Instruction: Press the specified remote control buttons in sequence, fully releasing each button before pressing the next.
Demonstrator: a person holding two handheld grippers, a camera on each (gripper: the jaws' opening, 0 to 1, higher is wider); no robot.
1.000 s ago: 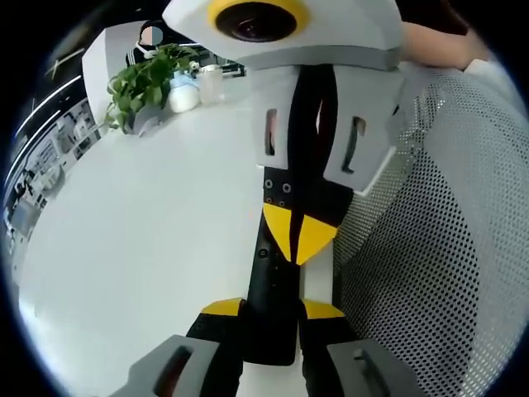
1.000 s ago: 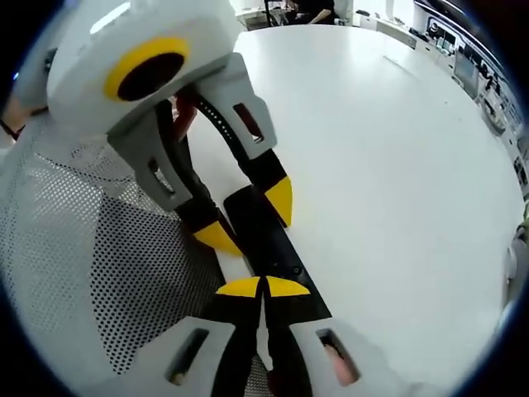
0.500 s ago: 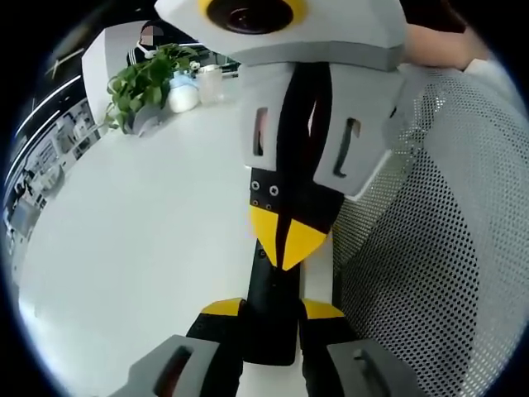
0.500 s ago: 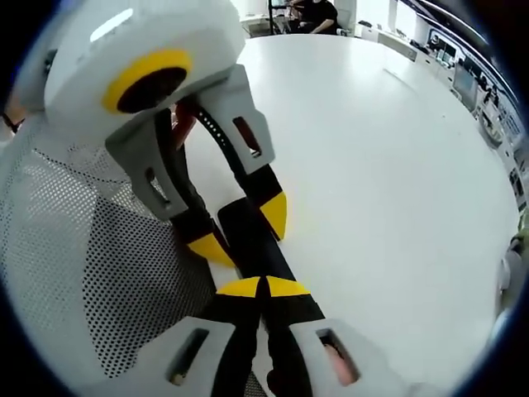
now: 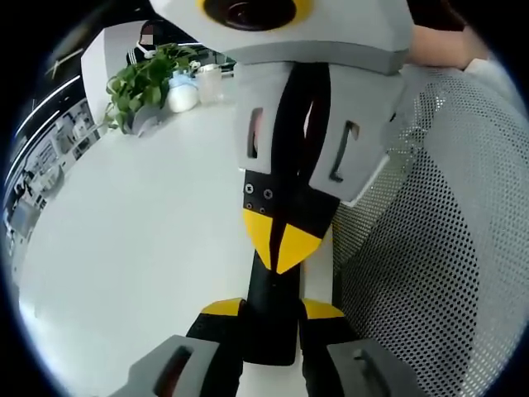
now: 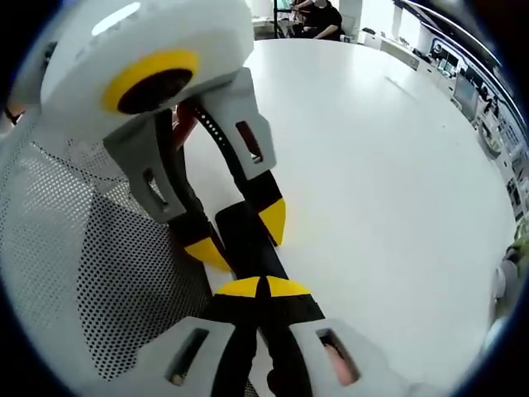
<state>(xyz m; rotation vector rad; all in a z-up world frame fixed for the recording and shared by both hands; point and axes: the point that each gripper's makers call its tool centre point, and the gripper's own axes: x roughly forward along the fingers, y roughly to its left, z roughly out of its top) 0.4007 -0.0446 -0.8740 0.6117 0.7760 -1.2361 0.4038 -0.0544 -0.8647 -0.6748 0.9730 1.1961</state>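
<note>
A slim black remote control (image 5: 271, 337) lies lengthwise between the yellow-tipped jaws of my left gripper (image 5: 273, 309), which is shut on its sides. From the top of the left gripper view my right gripper (image 5: 278, 245) comes down, shut, its joined yellow tips resting on the remote's upper face. In the right gripper view those same shut tips of the right gripper (image 6: 264, 287) sit on the remote (image 6: 256, 263). Just beyond them the left gripper (image 6: 240, 236) clamps the remote. The buttons are hidden under the jaws.
The remote is held at the edge of a white table (image 5: 140, 231), beside a white perforated mesh surface (image 5: 430, 248). A potted plant (image 5: 145, 83) and white containers (image 5: 183, 95) stand at the table's far end. A person's hand (image 5: 438, 41) holds the right gripper.
The right gripper's shut tips have crept a little along the remote toward the left gripper's jaws. The left gripper's hold has not changed.
</note>
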